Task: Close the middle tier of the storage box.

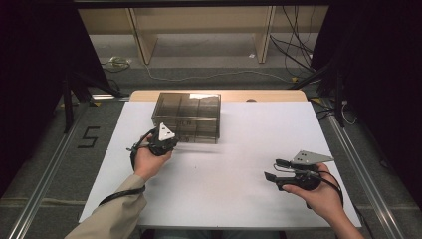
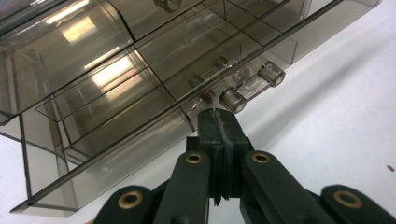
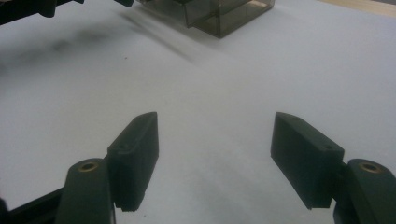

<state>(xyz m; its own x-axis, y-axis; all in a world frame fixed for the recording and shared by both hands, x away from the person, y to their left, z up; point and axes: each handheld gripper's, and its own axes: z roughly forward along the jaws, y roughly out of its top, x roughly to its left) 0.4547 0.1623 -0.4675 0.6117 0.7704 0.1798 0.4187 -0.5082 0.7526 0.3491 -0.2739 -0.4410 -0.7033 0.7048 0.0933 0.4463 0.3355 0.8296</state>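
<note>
Showing a smoked transparent organiser box (image 1: 187,116) standing near the far edge of the white table (image 1: 239,199), left of centre, its front wall toward the person. The left gripper (image 1: 166,141) sits at the box's near left corner; in the left gripper view its jaws are pressed fully together, tips (image 2: 218,122) just below a clear cylindrical drawer handle (image 2: 252,87) on the box front, with nothing visibly held between them. Whether the tips actually touch the handle cannot be told. The right gripper (image 1: 274,169) rests well apart from the box, near the right part of the table's near edge, jaws spread wide over bare surface, as the right gripper view confirms (image 3: 212,156).

Judged from this arrangement, the work in hand is drawing out a drawer by its handle. Risks from here:

- Closed jaws cannot enclose the handle; pushing or hooking with the tips may let them slip off the smooth round bar.
- The box appears light and unrestrained; a pull on the handle could drag the whole box toward the near edge instead of sliding the drawer, since the right gripper is too distant to brace it.
- An off-centre pull from the left corner may skew the drawer in its compartment and jam it.
- Small items faintly seen inside (image 2: 205,95) could scatter if the drawer jerks free
</note>
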